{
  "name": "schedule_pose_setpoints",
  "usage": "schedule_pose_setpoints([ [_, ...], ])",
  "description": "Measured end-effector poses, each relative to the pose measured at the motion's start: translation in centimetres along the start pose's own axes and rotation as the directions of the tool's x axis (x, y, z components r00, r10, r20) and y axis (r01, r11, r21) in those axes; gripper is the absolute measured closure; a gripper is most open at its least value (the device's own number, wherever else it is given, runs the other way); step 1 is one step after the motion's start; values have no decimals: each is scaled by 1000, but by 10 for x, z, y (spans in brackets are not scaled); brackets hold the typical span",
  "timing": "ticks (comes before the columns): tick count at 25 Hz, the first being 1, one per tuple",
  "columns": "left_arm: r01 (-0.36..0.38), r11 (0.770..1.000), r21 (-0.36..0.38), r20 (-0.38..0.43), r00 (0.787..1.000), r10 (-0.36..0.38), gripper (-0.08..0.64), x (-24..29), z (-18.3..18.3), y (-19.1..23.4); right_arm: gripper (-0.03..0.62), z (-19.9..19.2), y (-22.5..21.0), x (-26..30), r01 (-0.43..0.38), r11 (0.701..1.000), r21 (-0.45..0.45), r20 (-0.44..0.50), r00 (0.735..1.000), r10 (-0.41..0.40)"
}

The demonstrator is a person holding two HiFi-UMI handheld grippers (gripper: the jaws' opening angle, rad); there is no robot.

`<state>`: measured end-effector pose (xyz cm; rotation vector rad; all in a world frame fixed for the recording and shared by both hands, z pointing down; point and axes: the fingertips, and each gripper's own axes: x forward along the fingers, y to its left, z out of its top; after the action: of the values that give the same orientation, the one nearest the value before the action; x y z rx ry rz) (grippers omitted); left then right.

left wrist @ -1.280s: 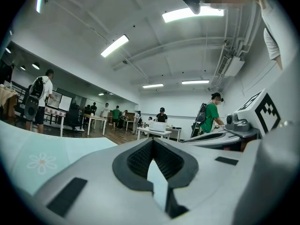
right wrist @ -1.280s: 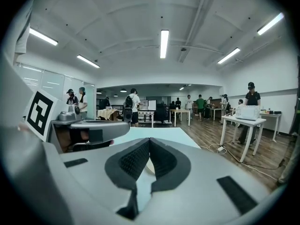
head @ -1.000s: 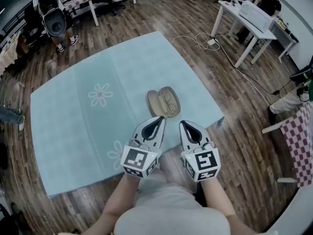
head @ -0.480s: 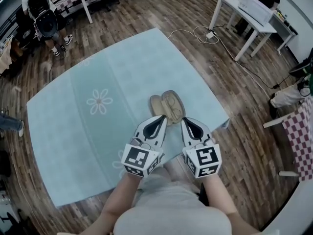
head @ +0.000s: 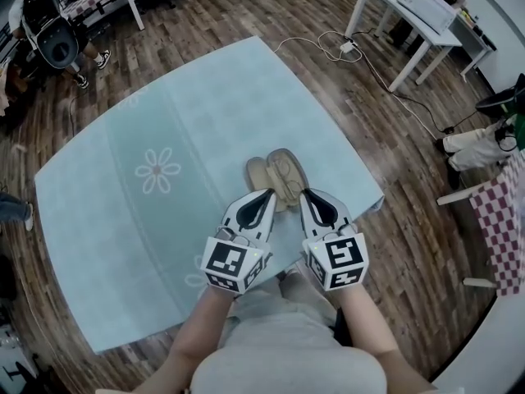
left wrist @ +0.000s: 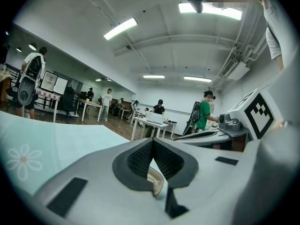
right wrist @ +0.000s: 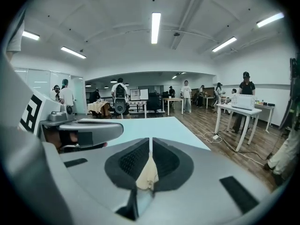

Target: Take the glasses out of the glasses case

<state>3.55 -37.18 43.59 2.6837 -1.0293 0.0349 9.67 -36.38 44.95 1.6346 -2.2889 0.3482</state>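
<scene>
On the counter [head: 98, 220], which a light blue cloth covers, a white flower [head: 157, 169] is printed at the left of the head view. To the right of it, in the lower middle, the left gripper [head: 264, 197] points up the frame; its fingers [left wrist: 136, 159] are together at the tips and hold nothing. In its own view only a beige curved edge shows through the small gap under the closed tips. Just above both grippers, in the middle of the frame, the glasses case [head: 276, 177] lies open and flat on the cloth, its two halves side by side. The glasses [head: 287, 171] are inside its right half, only faintly seen. The tips of both grippers reach the near edge of the case; whether they touch it I cannot tell. At the right, the right gripper [head: 308, 195] is beside the left one, a little apart from it. Its fingers [right wrist: 166, 161] are also closed together and empty, with beige material behind them.
</scene>
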Motion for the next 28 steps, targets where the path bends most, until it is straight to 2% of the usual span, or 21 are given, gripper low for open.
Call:
schedule_pose_setpoints([
  [1, -1, 1000, -5, -3, 1000, 1, 552, 2, -2, 1, 575, -2, -2, 2, -2, 1000, 10, -2, 1000, 2],
  [3, -3, 1000, -14, -11, 1000, 3, 552, 5, -6, 4, 479, -6, -4, 6, -11, 1000, 28, -11, 1000, 11],
  [8, -22, 999, -25, -31, 999, 21, 552, 10, -13, 11, 405, -10, -8, 17, -43, 996, 83, 16, 999, 42],
  [15, -81, 995, -52, -49, 996, 79, 552, 11, -26, 22, 430, -23, -9, 36, -93, 989, 111, -6, 996, 94],
  [23, -118, 990, -80, -64, 992, 113, 552, 24, -36, 35, 440, -53, -19, 70, -80, 992, 93, -148, 985, 93],
  [28, -126, 989, -80, -86, 989, 119, 552, 36, -43, 37, 496, -67, -24, 88, -86, 994, 60, -222, 970, 97],
])
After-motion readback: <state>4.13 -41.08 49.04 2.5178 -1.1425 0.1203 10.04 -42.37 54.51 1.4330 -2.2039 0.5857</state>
